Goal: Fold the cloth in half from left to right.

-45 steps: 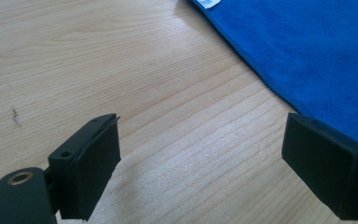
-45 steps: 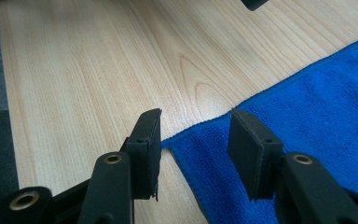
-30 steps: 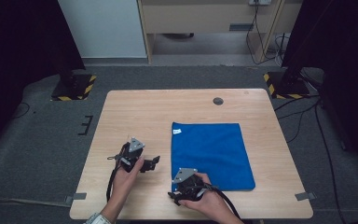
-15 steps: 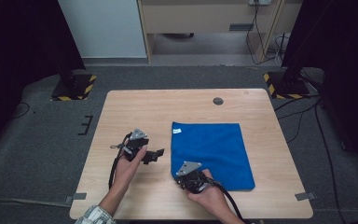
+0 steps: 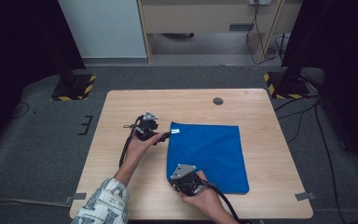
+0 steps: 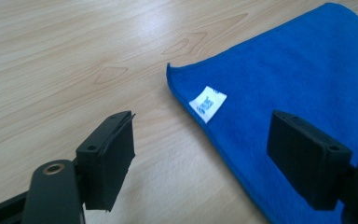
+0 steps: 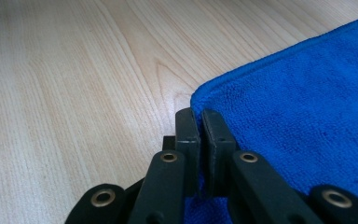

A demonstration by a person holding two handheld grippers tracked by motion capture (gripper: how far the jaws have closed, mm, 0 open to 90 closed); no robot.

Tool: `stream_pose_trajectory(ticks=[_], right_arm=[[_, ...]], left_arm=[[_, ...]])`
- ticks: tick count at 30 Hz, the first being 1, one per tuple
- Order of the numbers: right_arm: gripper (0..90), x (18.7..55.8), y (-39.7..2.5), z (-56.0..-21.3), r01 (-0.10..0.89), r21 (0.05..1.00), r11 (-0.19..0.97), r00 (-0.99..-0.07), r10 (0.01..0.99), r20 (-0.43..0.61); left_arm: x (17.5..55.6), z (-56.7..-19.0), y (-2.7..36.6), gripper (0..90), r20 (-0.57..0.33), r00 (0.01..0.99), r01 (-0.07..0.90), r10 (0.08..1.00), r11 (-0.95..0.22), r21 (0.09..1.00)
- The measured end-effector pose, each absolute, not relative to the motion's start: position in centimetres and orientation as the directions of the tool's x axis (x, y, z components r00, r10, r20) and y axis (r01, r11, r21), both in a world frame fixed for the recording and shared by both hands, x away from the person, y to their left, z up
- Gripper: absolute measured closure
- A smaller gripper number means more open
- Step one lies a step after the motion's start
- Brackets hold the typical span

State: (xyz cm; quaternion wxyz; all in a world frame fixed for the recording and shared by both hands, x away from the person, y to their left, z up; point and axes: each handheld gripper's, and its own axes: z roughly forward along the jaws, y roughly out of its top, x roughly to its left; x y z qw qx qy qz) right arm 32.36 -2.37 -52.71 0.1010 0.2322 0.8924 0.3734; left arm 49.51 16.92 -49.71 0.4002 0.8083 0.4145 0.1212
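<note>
Your blue microfibre cloth (image 5: 208,156) lies flat on the wooden surface (image 5: 121,112), toward its 3 o'clock half. Your left claw (image 6: 200,149) stands wide open at the cloth's 10 o'clock corner, one jaw over bare wood and the other over the cloth, with the white label (image 6: 208,103) just ahead between them. Your right claw (image 7: 199,126) is pinched shut on the cloth's edge at its 7 o'clock corner.
</note>
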Motion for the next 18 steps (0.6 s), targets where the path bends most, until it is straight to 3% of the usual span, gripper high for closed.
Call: stream_pose_trajectory(ticks=[4, 9, 12, 18], right_arm=[[85.8, 32.1, -2.2, -52.6, 0.314, 0.707, 0.634, -0.883, 0.468, -0.027], [85.8, 32.1, -2.3, -52.7, 0.323, 0.713, 0.623, -0.88, 0.474, -0.015], [85.7, 32.0, -2.4, -52.8, 0.317, 0.716, 0.621, -0.88, 0.474, -0.022], [85.8, 31.9, -2.6, -52.8, 0.323, 0.722, 0.612, -0.877, 0.481, -0.015]], left_arm=[[51.1, -50.4, 15.8, 24.4, -0.139, 0.612, 0.587, 0.779, -0.329, 0.739], [52.4, -51.8, 15.0, 33.9, -0.141, 0.573, 0.611, 0.807, -0.307, 0.73], [53.1, -52.7, 14.6, 39.0, -0.193, 0.562, 0.644, 0.804, -0.278, 0.713], [53.6, -52.9, 13.2, 50.1, -0.136, 0.572, 0.622, 0.809, -0.32, 0.715]])
